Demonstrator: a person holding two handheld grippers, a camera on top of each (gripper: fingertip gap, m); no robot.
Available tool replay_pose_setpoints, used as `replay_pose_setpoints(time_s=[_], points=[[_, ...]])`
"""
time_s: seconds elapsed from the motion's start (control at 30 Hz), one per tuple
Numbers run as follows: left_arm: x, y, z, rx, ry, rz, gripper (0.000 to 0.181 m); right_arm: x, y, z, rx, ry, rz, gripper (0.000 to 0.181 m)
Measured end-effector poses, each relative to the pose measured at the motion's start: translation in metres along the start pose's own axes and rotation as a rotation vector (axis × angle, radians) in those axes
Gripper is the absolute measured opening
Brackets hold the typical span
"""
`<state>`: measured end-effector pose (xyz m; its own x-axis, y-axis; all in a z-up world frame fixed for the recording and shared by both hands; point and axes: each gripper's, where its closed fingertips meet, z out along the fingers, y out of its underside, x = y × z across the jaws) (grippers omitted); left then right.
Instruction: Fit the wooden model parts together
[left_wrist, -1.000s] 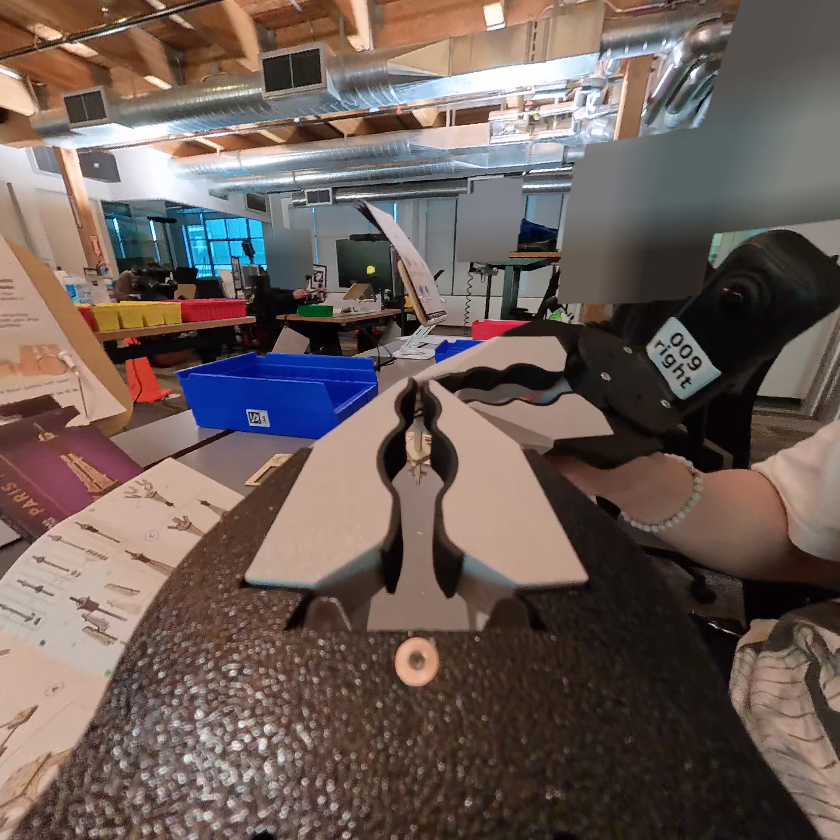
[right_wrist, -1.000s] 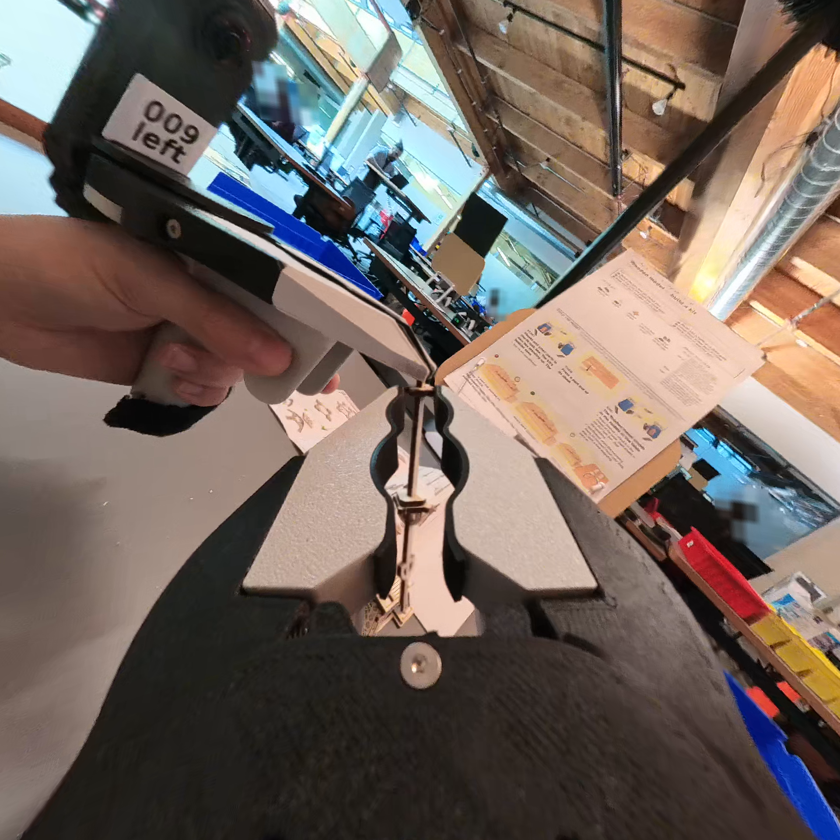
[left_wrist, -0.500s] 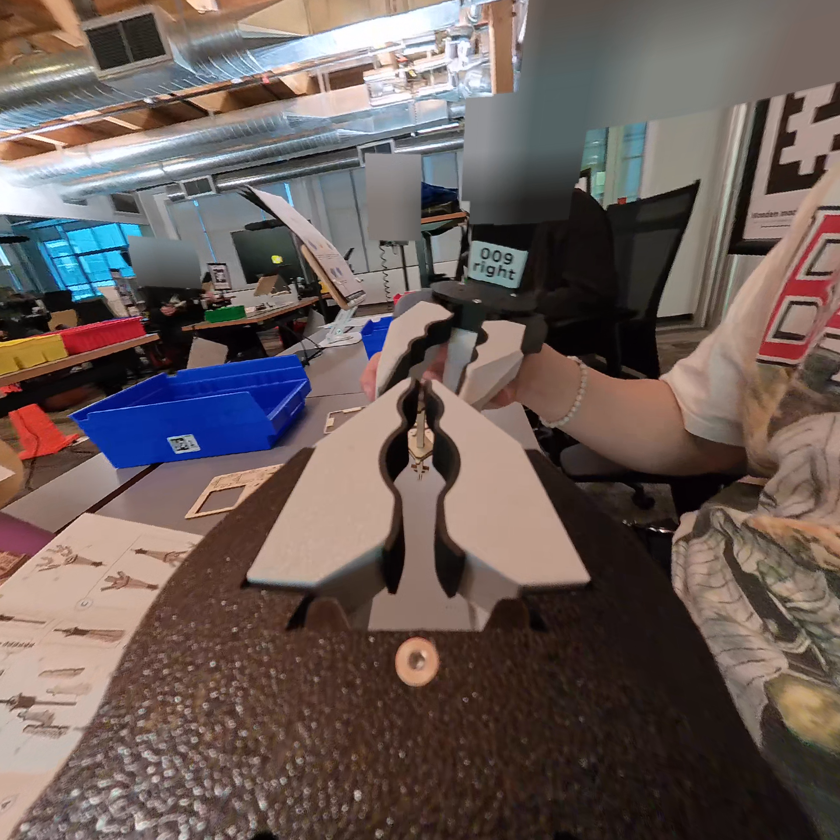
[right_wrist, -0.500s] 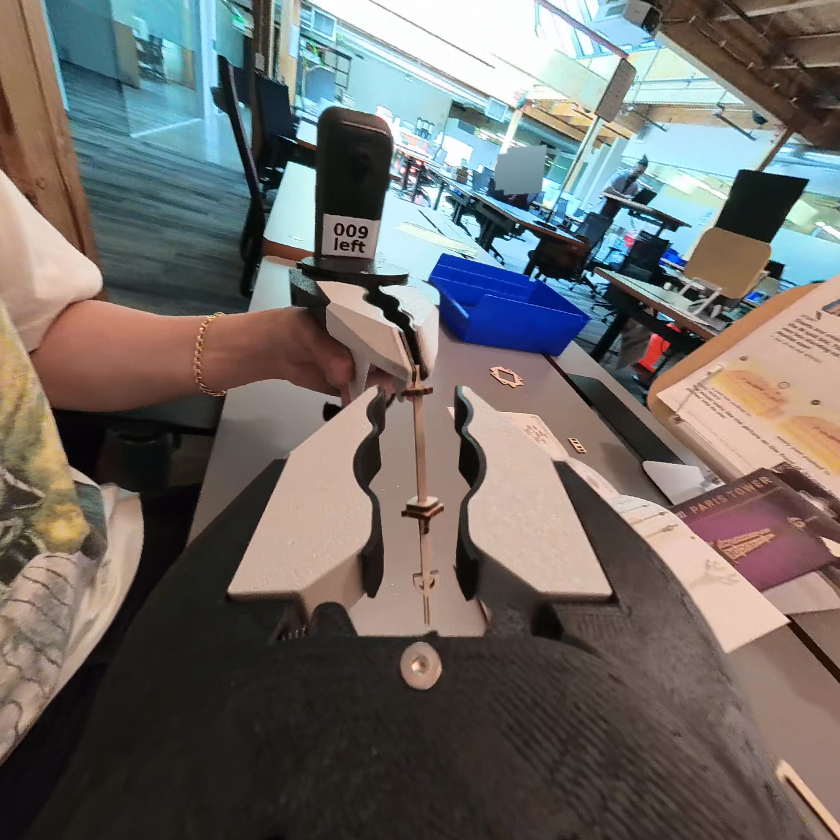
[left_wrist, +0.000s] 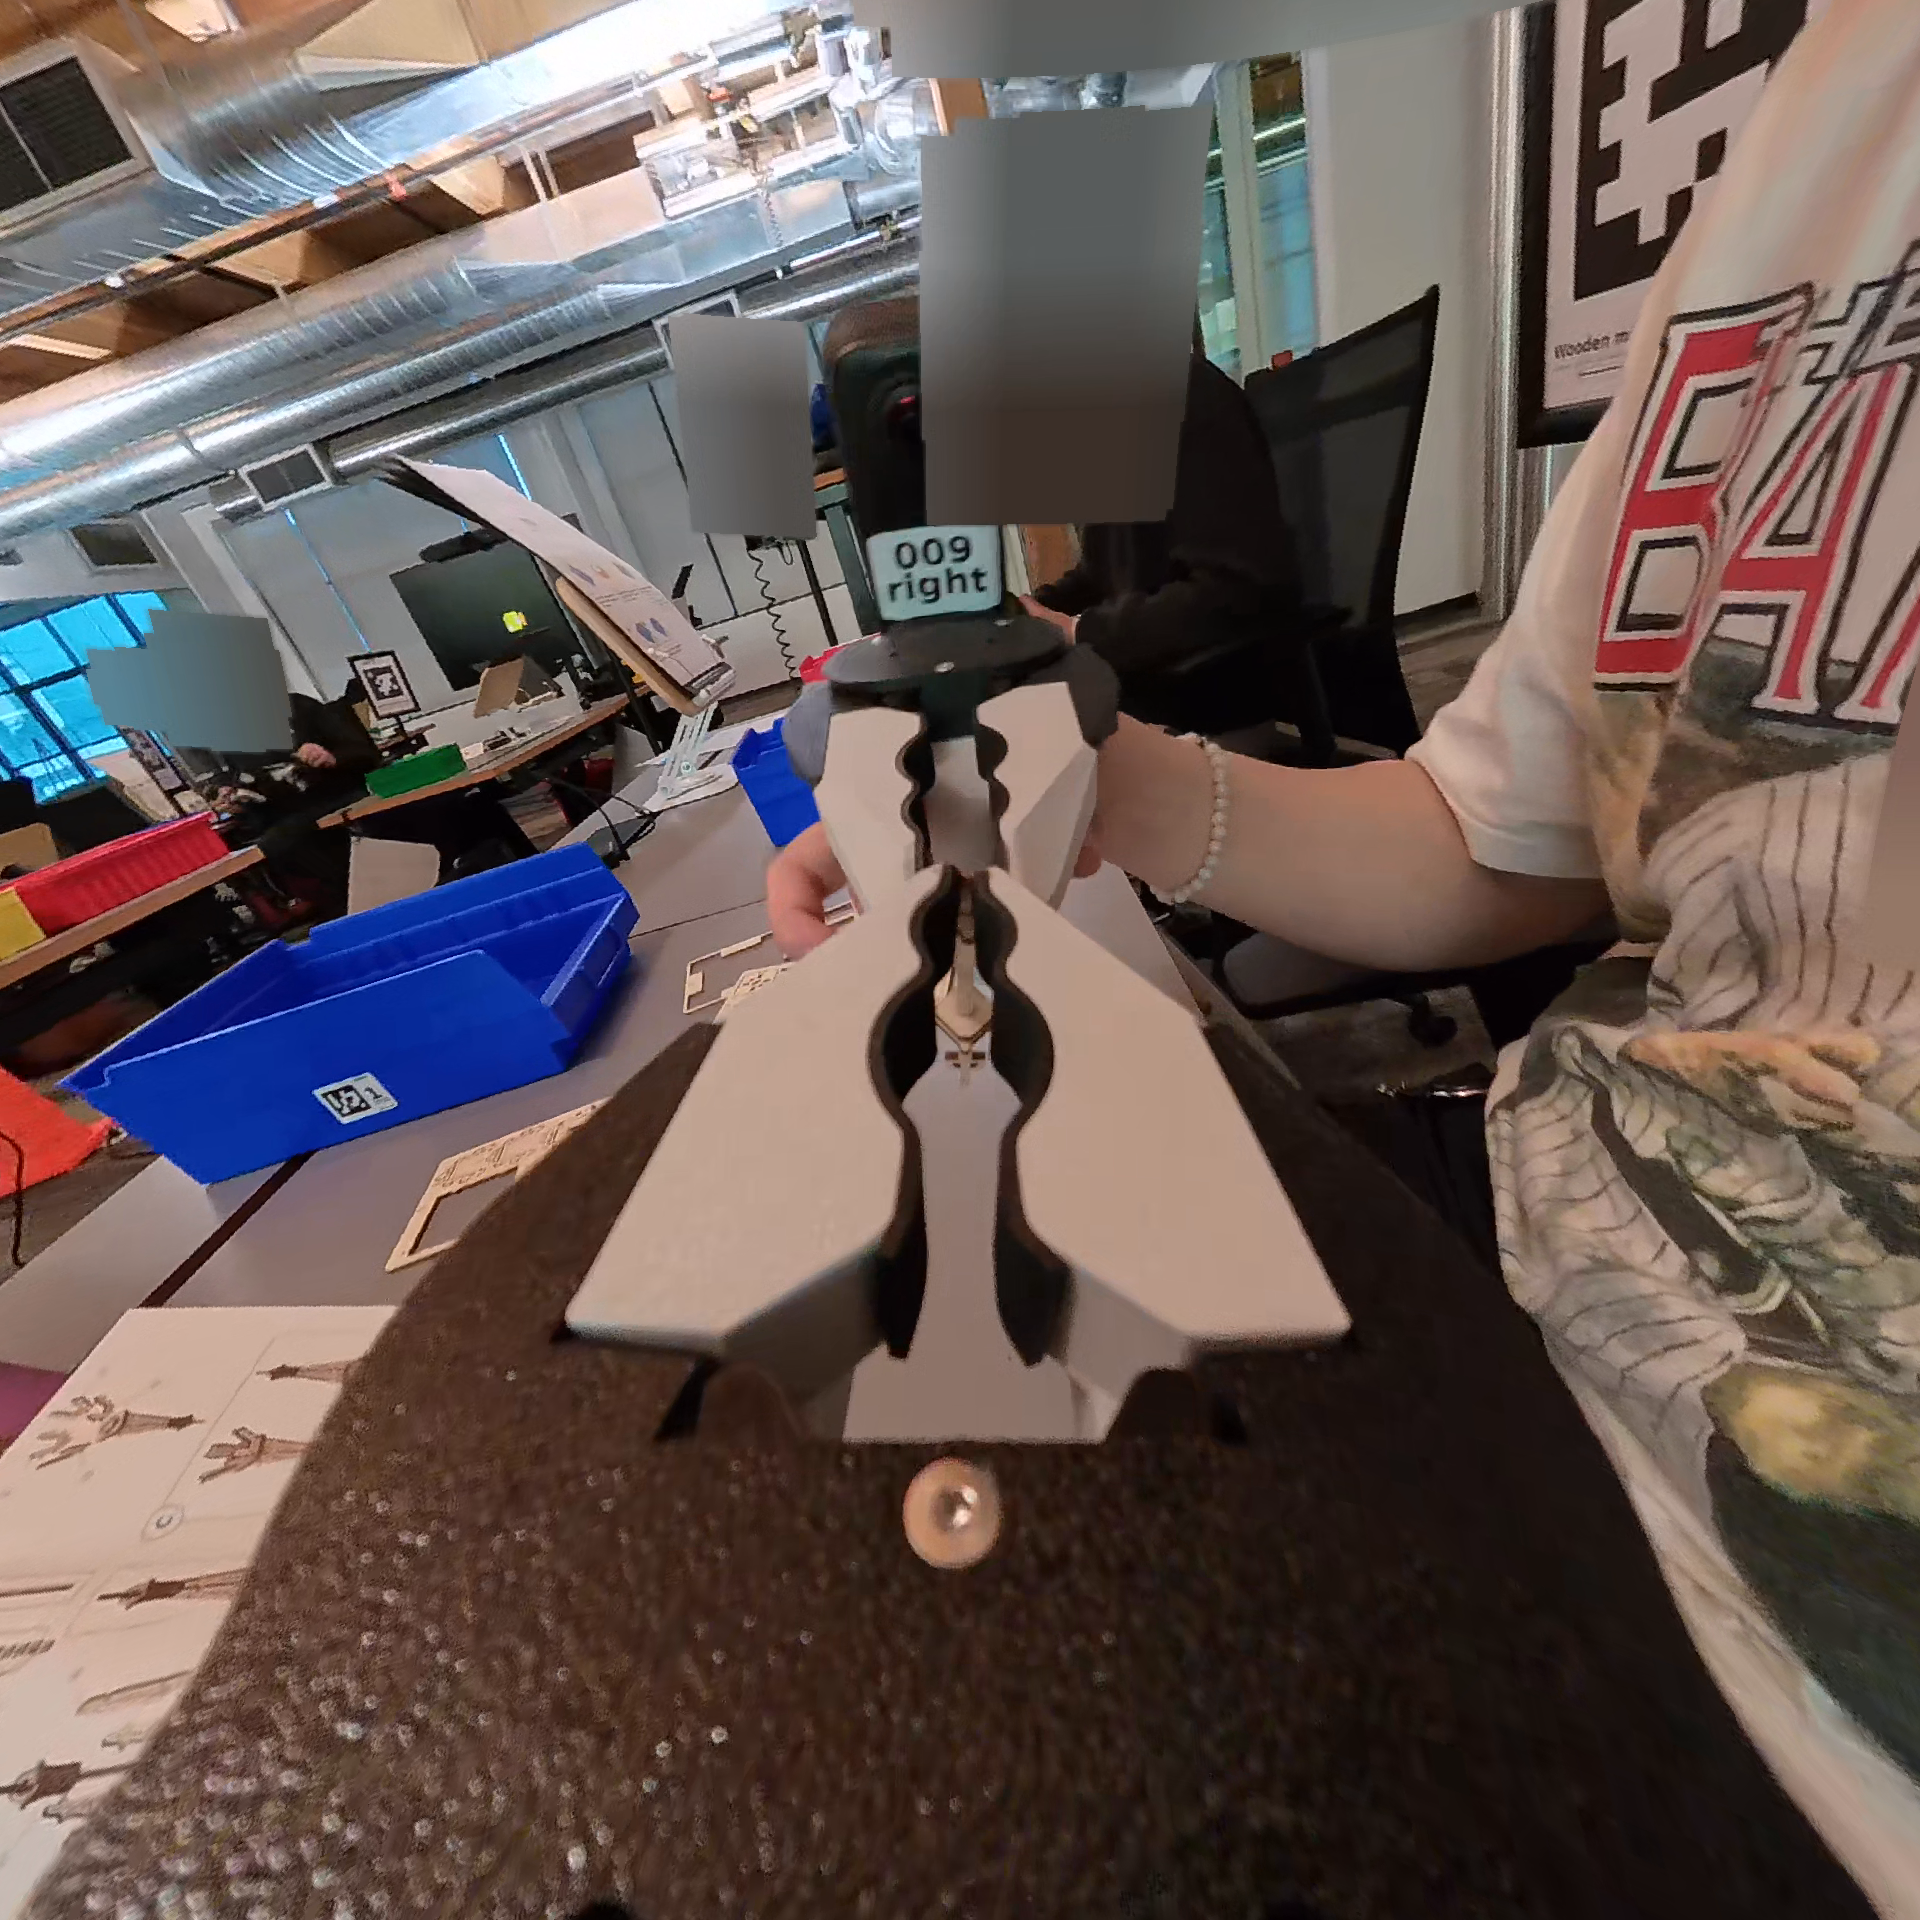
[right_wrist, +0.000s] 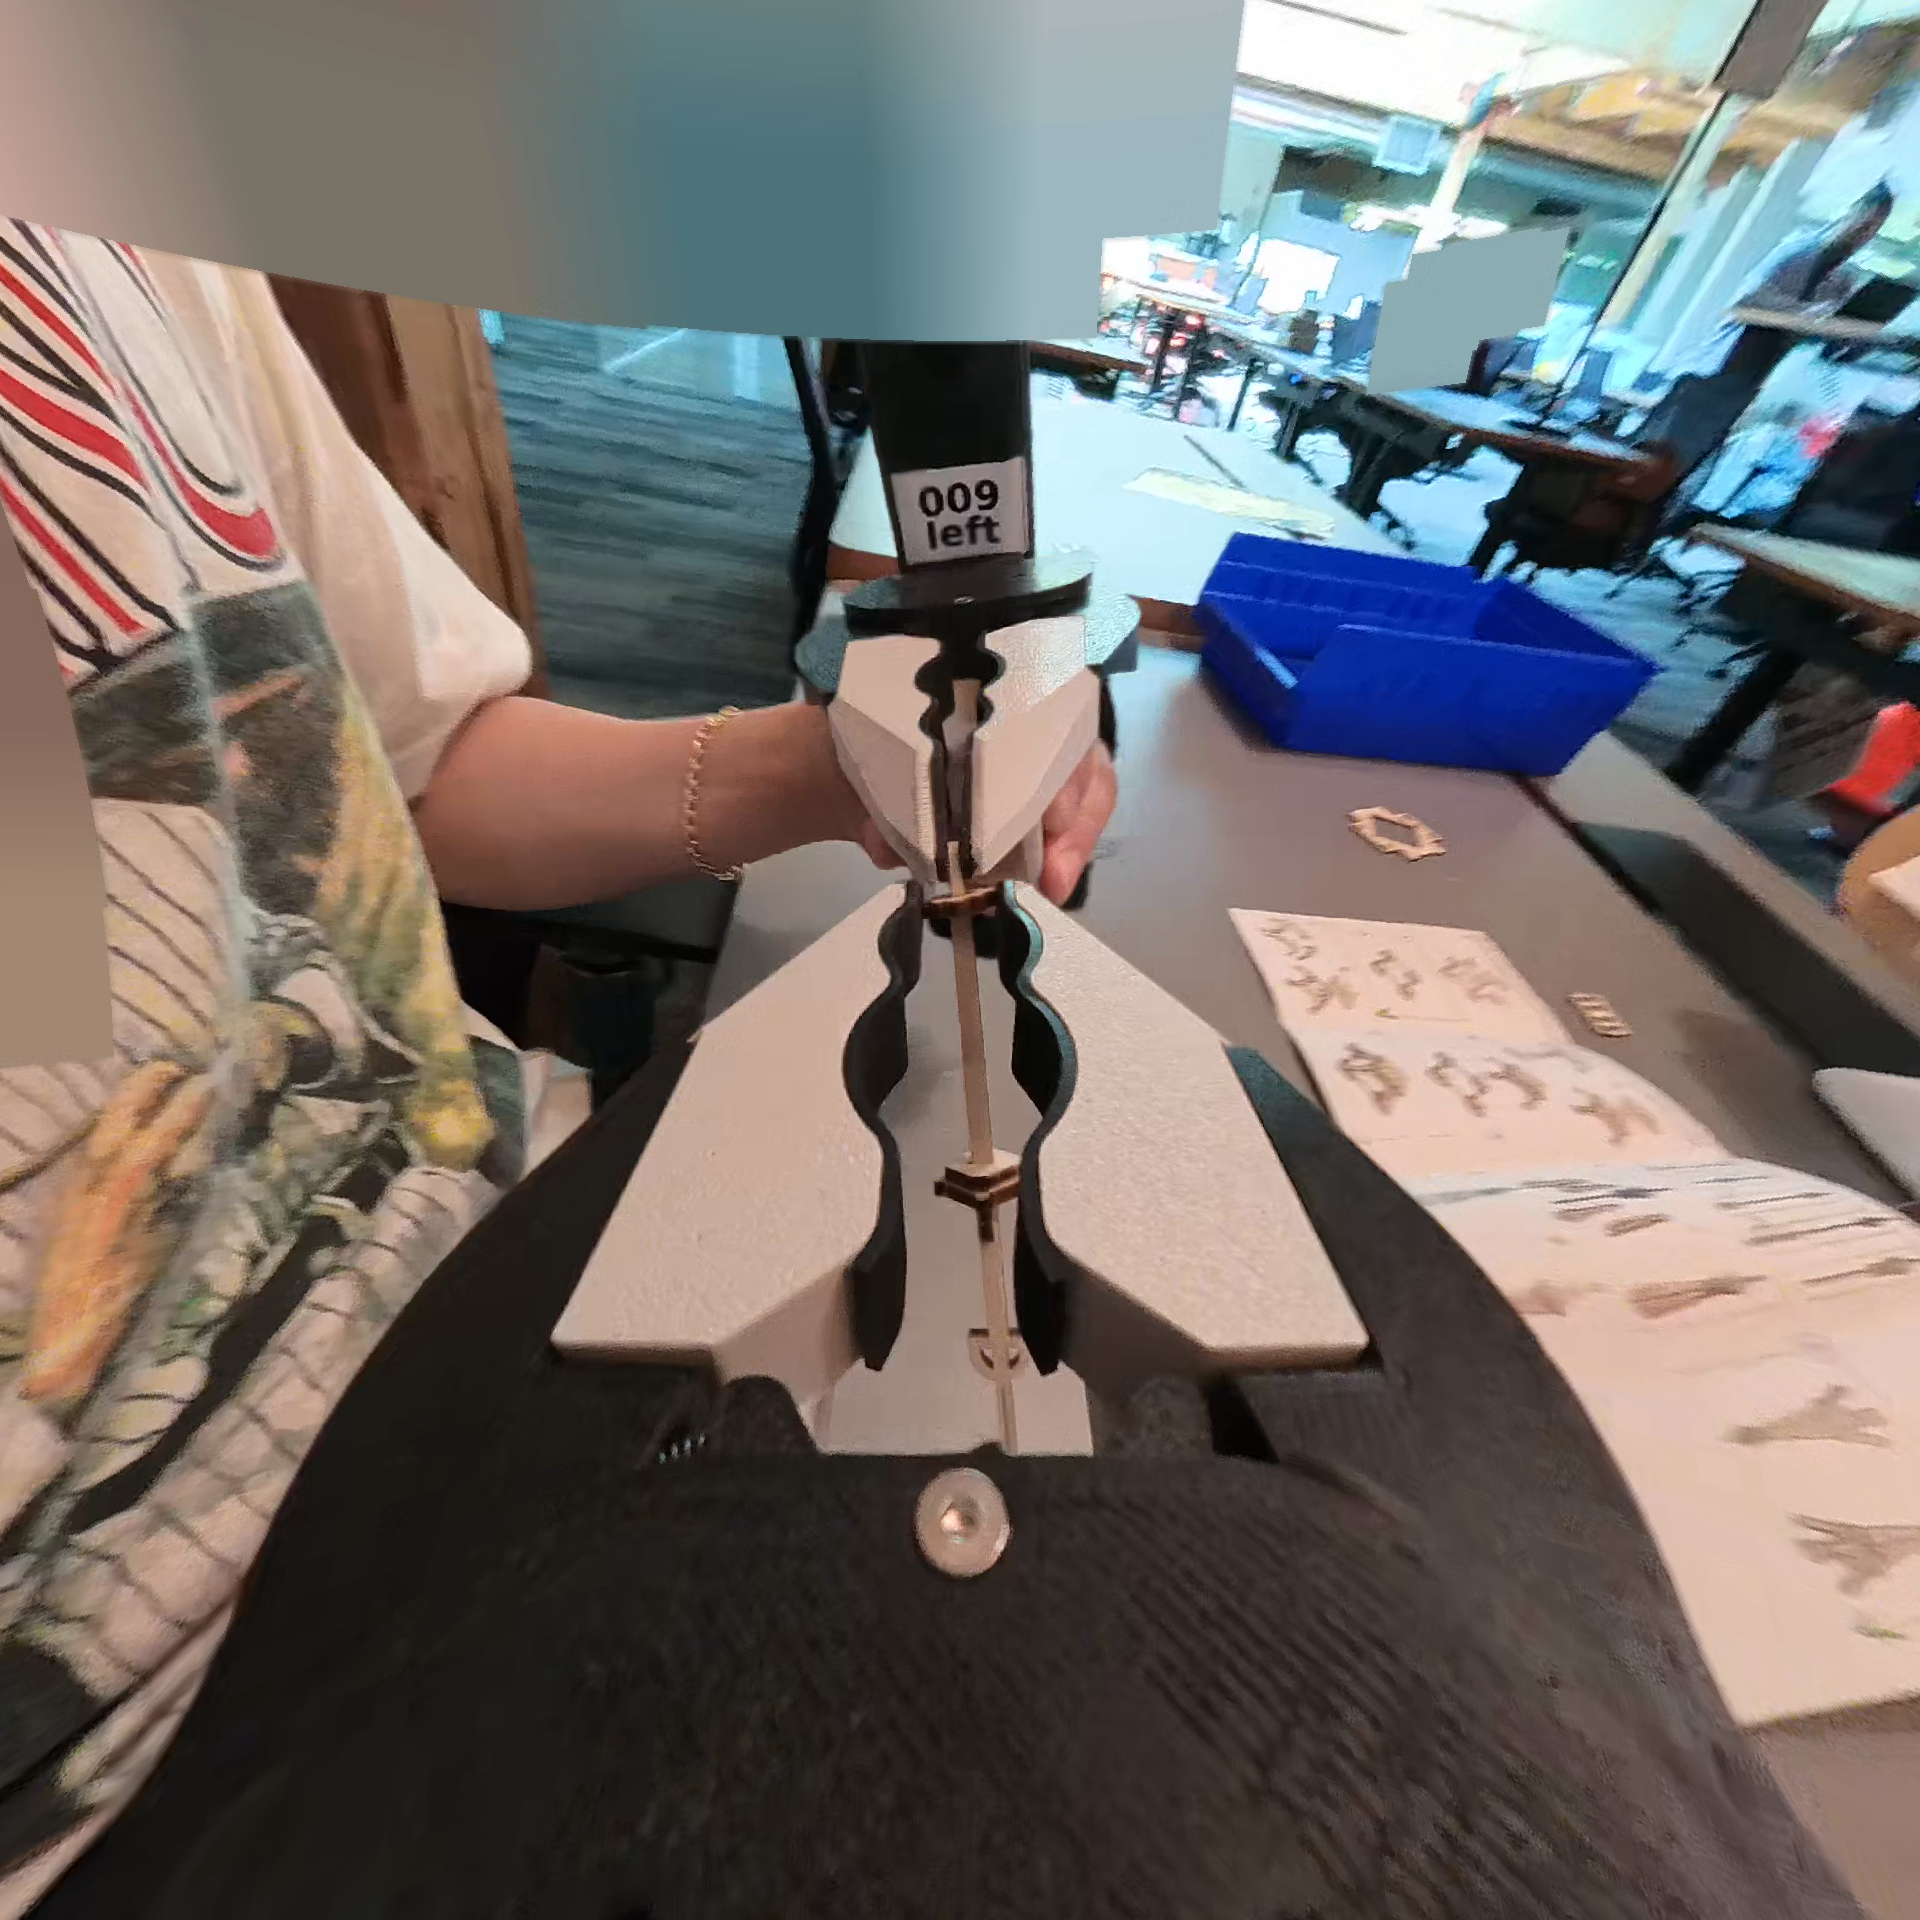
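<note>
both grippers now face tip to tip. thin wooden spire (right_wrist: 975, 1049) runs between them: left gripper (right_wrist: 951, 868) pinches its far end, right gripper (right_wrist: 966, 914) stands slightly parted around it. push straight along its axis, no twist.

The left gripper (left_wrist: 961, 883) has matt, finely grained pale grey plastic fingers (left_wrist: 790, 1153) with black inner pads, set on a rough, pebbled black body with 1 shiny metal screw (left_wrist: 951, 1510) at 6 o'clock. The right gripper (right_wrist: 961, 894) shows the same grainy grey fingers (right_wrist: 748, 1174) on a ribbed matt black body, also with 1 bright metal screw (right_wrist: 961, 1523). The wooden spire (right_wrist: 977, 1049) is thin, pale, smooth laser-cut plywood with darkened edges. The blue bin (left_wrist: 353, 1023) at 9 o'clock is glossy plastic. The instruction sheet (right_wrist: 1621, 1226) is matt printed paper on a smooth grey table (right_wrist: 1247, 831). The person's T-shirt (left_wrist: 1714, 1039) is soft printed cloth.
</note>
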<state>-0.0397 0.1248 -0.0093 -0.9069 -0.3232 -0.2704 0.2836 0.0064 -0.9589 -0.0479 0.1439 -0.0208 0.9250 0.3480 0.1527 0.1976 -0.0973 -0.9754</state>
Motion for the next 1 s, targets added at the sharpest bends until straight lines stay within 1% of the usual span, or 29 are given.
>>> replay_pose_setpoints(time_s=[0.1,0.17,0.27,0.33,0.4,0.47,0.5,0.6,0.67,0.73,0.9,1.0], points=[[0.002,0.0,0.001,-0.005,0.007,0.015,0.0,-0.004,0.0,-0.001,0.025,-0.07,0.141,0.011],[-0.001,0.003,0.0,-0.028,-0.01,0.029,0.0,-0.001,0.002,0.0,0.018,-0.06,0.168,0.011],[-0.004,0.008,0.0,-0.06,-0.032,0.044,0.0,0.004,0.009,0.002,-0.043,-0.003,0.146,0.011],[-0.004,0.005,-0.001,-0.038,-0.024,0.029,0.0,0.005,0.006,0.002,-0.038,0.018,0.11,0.013],[-0.003,0.002,-0.001,-0.018,-0.021,0.025,0.0,0.009,-0.001,0.0,0.0,0.062,0.037,0.024],[-0.002,0.002,-0.001,-0.017,-0.013,0.024,0.0,0.0,-0.006,-0.003,0.026,0.014,0.005,0.015],[-0.002,0.002,-0.001,-0.013,-0.011,0.021,0.0,0.001,-0.007,-0.003,0.038,0.015,0.004,0.014],[0.0,-0.003,-0.002,0.017,0.004,0.007,0.0,0.0,-0.007,-0.006,0.064,-0.014,0.031,0.013],[0.001,-0.004,-0.002,0.028,0.014,0.004,0.0,-0.001,-0.009,-0.008,0.105,-0.047,0.06,0.018],[0.005,-0.005,-0.002,0.034,0.034,0.001,0.0,-0.004,-0.011,-0.01,0.133,-0.089,0.086,0.016],[0.01,-0.005,0.0,0.033,0.063,0.002,0.0,-0.011,-0.005,-0.004,0.104,-0.119,0.057,0.011],[0.009,-0.006,-0.001,0.039,0.06,0.0,0.0,-0.01,-0.005,-0.003,0.104,-0.1,0.016,0.01]])
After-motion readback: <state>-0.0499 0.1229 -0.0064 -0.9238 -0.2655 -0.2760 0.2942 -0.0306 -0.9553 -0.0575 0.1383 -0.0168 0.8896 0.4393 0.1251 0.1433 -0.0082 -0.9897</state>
